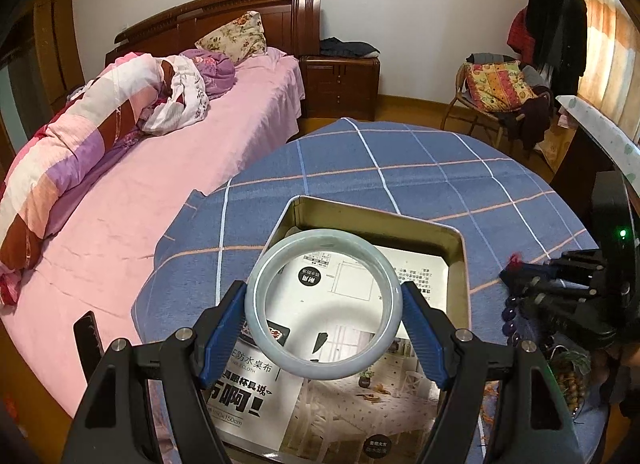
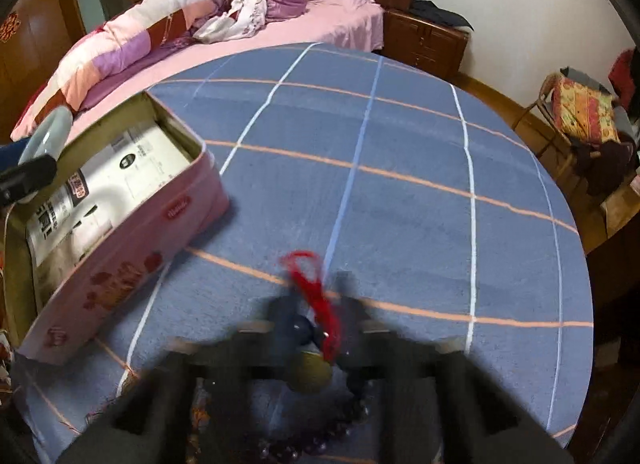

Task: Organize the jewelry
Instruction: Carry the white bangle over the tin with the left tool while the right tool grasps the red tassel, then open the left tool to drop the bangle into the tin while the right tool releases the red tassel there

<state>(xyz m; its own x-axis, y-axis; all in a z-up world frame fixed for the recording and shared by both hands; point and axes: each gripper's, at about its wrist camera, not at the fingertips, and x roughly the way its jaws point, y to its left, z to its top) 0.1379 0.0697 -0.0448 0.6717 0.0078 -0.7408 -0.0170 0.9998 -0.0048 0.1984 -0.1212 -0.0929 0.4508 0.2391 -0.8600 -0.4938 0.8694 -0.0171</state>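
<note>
Bangle in left gripper — above tin

Blurred right gripper over dark beads with red cord; pink rectangular tin box left on blue checked surface.

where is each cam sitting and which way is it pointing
Left wrist: rides the left gripper, looking down into the open rectangular metal tin; its blue-padded jaws clamp the pale green jade bangle, and the right gripper shows at right.
Right wrist: rides the blurred right gripper, facing across the blue checked tablecloth with a red cord between its jaws.
Shared: tin, bangle, tablecloth, pink bed.
</note>
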